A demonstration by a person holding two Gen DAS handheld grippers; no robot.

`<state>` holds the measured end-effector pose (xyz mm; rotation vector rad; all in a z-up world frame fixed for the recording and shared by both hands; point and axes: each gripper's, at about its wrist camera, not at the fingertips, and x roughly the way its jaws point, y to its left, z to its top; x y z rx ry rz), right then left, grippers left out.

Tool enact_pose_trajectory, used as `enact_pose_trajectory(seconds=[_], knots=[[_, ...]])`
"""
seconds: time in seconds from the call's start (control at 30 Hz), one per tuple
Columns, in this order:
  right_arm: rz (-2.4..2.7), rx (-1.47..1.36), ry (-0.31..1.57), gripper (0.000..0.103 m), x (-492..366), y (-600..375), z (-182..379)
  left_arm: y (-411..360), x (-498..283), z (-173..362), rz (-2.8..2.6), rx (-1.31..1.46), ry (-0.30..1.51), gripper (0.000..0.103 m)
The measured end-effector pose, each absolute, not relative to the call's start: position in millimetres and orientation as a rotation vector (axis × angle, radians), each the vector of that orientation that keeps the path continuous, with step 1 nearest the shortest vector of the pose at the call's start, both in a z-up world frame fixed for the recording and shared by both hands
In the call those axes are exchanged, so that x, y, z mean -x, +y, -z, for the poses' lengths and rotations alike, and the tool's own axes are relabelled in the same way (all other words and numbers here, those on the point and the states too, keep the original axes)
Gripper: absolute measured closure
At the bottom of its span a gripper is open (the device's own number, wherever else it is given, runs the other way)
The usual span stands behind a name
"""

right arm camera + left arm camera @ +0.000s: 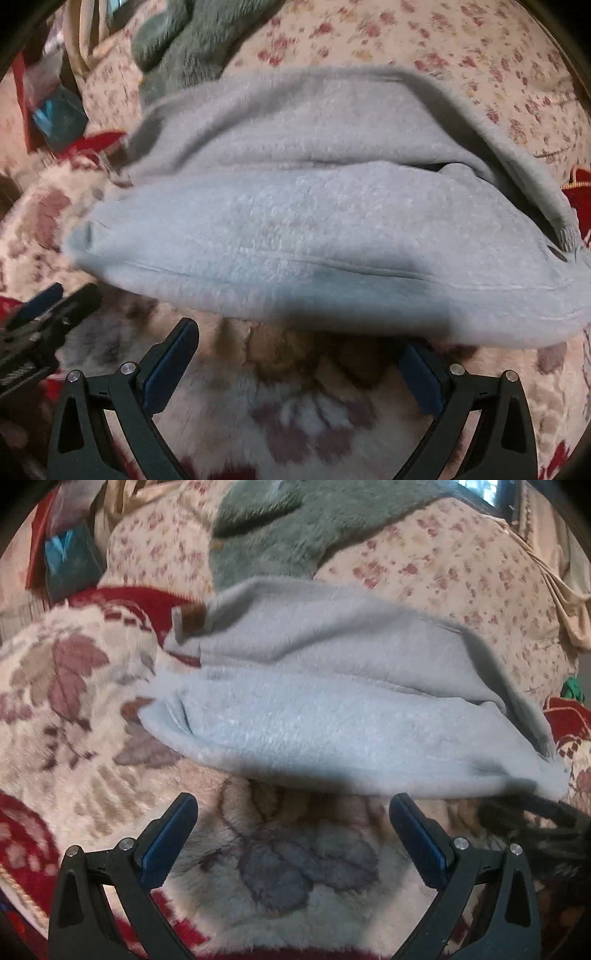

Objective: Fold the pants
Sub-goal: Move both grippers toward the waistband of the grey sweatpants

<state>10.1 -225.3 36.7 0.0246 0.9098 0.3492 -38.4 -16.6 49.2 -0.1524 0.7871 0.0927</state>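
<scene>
Left tool (55, 306) beside pants (314, 229)

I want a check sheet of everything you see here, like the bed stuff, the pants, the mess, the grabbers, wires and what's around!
Surface: flowered blanket, red and cream, soft.
Job's things: grey pants folded over in layers, lying on the blanket.
Clutter: green-grey fuzzy throw behind the pants; blue bag at far left.
Grippers: left gripper open, empty, just short of the pants' near edge; right gripper open, empty, one fingertip hidden under that edge.
Cables: nothing seen.
Surroundings: flowered pillows behind.
</scene>
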Motion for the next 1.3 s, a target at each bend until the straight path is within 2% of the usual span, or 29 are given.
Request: enact_pose_trajectory(seconds=[0.17,0.3,0.8,1.3], knots=[[-0.409,-0.005,0.830,0.000,11,-254,-68,-3,58,-64,-0.097,0.188,0.774,0.000],[-0.410,-0.061,0.859,0.000,12,-280,-73,11,62,-70,-0.125,0.167,0.766,0.000],[-0.188,-0.214,0.906,0.000,1,-390,-50,42,22,-55,-0.149,0.244,0.809,0.000],[-0.129,-0.539,0.937,0.000,-38,-453,-27,38,-18,-32,-0.158,0.267,0.864,0.000]])
